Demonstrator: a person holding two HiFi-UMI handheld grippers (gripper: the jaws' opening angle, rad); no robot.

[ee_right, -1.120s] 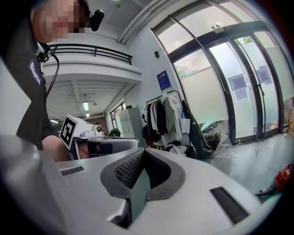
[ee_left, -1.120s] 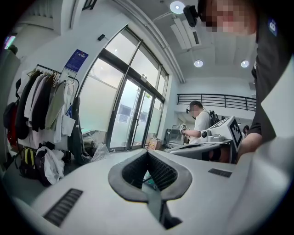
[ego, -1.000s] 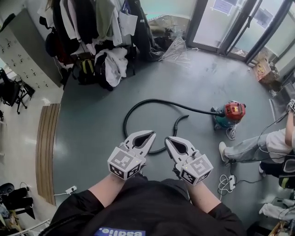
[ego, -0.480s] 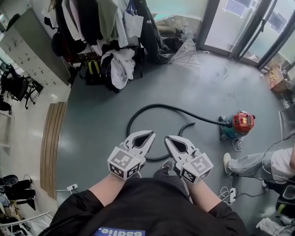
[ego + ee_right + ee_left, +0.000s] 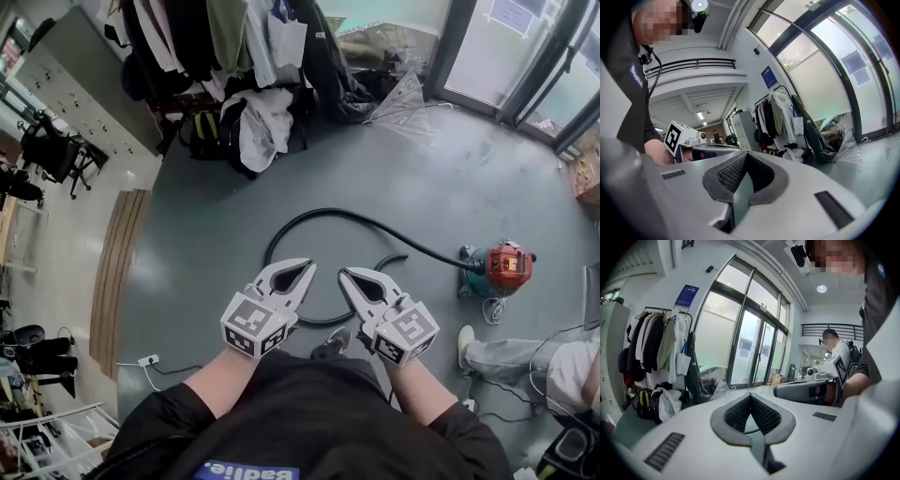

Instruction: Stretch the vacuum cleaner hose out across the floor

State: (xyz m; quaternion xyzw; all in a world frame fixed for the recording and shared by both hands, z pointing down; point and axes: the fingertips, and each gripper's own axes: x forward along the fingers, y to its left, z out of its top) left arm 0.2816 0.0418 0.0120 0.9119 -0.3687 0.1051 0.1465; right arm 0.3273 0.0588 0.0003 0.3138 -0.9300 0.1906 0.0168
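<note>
A black vacuum hose [image 5: 328,211] lies on the grey floor in a loose loop. It runs right to a red and teal vacuum cleaner [image 5: 506,267]; its free end [image 5: 389,261] curls near the middle. My left gripper [image 5: 307,269] and right gripper [image 5: 345,274] are held side by side above the loop's near edge, both shut and empty. In the left gripper view the left gripper [image 5: 750,395] has its jaws pressed together, with the right gripper [image 5: 811,387] beside it. The right gripper view shows the right gripper [image 5: 746,154] with jaws closed too, and the left gripper [image 5: 703,150] next to it.
A clothes rack [image 5: 234,47] with coats, plus bags and heaped clothes, fills the far left. Glass doors [image 5: 525,56] stand at the far right. A wooden strip [image 5: 117,272] borders the floor on the left. A seated person's legs [image 5: 525,356] and cables lie at the right.
Both grippers have travelled forward together, still shut. In the head view the hose and vacuum cleaner have slid right and lower; the hose lies in the same loop.
</note>
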